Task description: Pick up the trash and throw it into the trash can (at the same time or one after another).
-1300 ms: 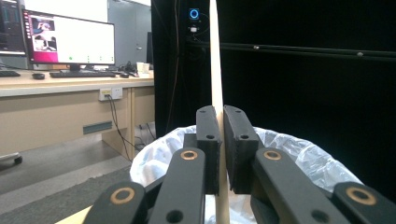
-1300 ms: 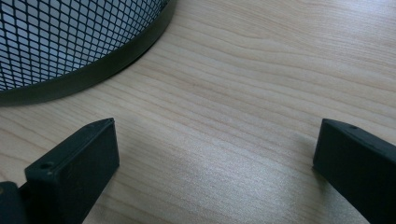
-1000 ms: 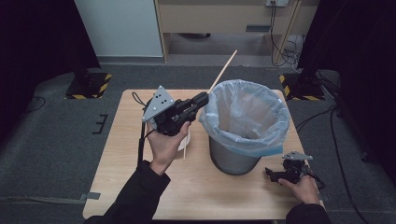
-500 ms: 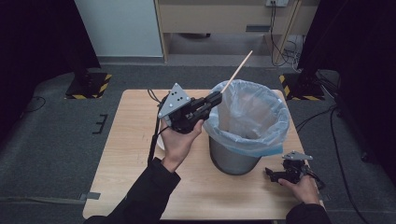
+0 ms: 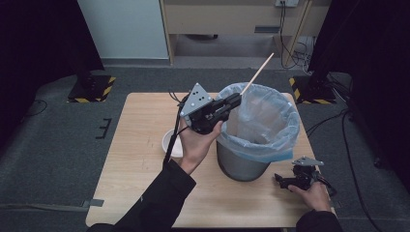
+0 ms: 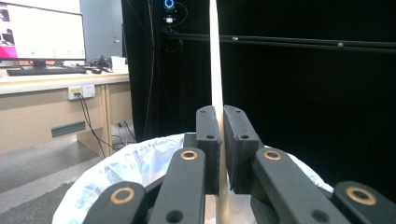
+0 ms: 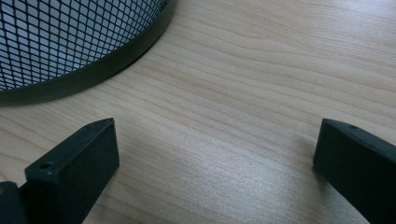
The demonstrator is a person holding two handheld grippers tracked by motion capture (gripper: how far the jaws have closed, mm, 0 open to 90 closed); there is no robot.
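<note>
Jaws of the left gripper (image 5: 231,102) clamp tight on a thin wooden stick (image 5: 257,73), which rises at a slant above the near-left rim of the wire-mesh bin (image 5: 241,166) with its pale blue liner (image 5: 270,140). At the table's (image 5: 135,159) near right corner, the right gripper (image 5: 283,181) rests with jaws spread wide, holding nothing, just beside the bin's base. A white bowl (image 5: 170,142) sits behind the left arm.

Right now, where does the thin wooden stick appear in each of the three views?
High view: wooden stick slants up-right from the left gripper, above the bin's rim.
Left gripper view: upright at centre, clamped between the jaws.
Right gripper view: not in it.
Shared landmark: the lined mesh bin.
</note>
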